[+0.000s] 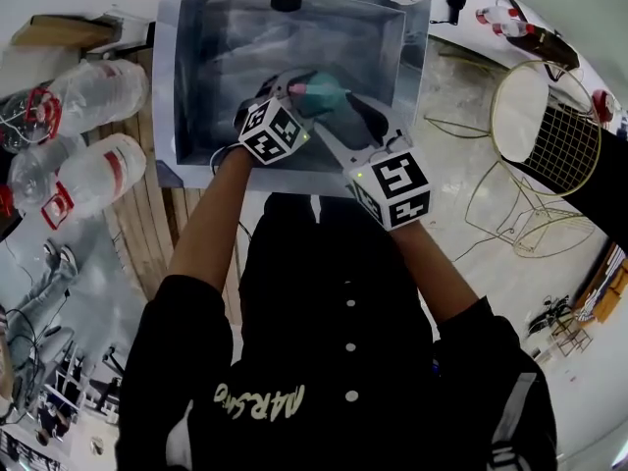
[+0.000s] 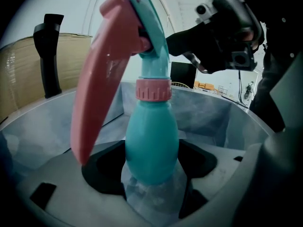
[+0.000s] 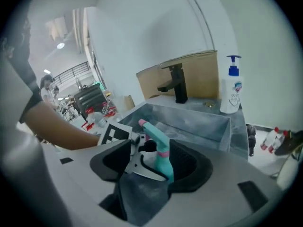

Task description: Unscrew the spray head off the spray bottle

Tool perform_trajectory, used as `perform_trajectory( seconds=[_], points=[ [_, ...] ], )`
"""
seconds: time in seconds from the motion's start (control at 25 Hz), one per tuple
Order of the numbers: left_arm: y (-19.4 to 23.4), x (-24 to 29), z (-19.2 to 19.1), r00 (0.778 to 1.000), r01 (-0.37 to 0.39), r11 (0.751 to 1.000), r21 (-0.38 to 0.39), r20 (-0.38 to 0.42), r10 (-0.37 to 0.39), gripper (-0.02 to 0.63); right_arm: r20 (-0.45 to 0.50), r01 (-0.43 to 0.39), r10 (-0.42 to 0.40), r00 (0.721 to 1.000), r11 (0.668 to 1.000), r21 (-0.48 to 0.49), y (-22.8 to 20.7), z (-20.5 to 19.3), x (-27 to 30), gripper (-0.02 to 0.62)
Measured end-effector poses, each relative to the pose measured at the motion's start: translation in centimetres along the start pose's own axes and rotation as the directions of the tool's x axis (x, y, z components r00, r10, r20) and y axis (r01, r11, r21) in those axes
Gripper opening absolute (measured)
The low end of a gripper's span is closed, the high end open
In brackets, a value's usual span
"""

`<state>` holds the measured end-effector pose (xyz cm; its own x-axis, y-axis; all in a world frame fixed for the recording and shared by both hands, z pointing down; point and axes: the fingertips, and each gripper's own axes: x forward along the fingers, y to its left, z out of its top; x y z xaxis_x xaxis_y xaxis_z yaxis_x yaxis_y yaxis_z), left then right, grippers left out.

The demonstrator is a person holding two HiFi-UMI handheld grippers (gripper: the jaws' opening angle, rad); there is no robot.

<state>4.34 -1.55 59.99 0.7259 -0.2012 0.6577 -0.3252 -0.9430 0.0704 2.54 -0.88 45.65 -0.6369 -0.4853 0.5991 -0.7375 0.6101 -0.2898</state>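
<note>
The person stands over a grey sink (image 1: 196, 86) and holds the work above its basin, probably so that anything spilled falls inside. The left gripper (image 2: 151, 176) is clamped on the lower body of the teal spray bottle (image 2: 151, 141), keeping it upright and fixed so that it cannot turn with the head. The pink collar (image 2: 153, 89) and the spray head (image 2: 118, 46) with its long pink trigger stand clear above the pads, free for the other tool. The right gripper (image 3: 155, 163) faces the bottle with its jaws spread; the bottle shows between them, but the pads do not press on it, so the head looks not yet off, with its collar still seated on the neck. The bottle is opaque, so its contents cannot be told. The basin shows only bare walls. A pump bottle (image 3: 230, 91) stands on the rim beside the black tap (image 3: 177, 84), and large clear water bottles (image 1: 93, 170) lie left of the sink.
</note>
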Motion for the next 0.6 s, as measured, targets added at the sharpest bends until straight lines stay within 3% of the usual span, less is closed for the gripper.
perform_trajectory(
  seconds=[0.12,0.24,0.4,0.6],
  points=[
    [-0.1,0.1,-0.3,1.0,-0.023,1.0,-0.015,-0.001,0.023,0.362,0.004,-0.015,0.014,1.0,0.99,0.141,1.6,-0.2,0.4,0.306],
    [-0.2,0.1,-0.6,0.999,-0.041,0.999,-0.028,-0.001,0.041,0.362,-0.028,0.02,-0.015,1.0,0.975,0.222,1.2,-0.6,1.1,0.338],
    [-0.3,0.1,-0.6,0.998,-0.06,0.998,-0.035,-0.001,0.06,0.362,-0.029,-0.009,0.021,0.999,0.933,0.361,0.7,-0.4,1.8,0.37],
    [-0.4,0.4,-0.3,0.998,-0.067,0.997,-0.031,-0.006,0.067,0.362,-0.012,-0.037,0.045,0.999,0.923,0.382,0.1,0.3,2.3,0.394]
  ],
)
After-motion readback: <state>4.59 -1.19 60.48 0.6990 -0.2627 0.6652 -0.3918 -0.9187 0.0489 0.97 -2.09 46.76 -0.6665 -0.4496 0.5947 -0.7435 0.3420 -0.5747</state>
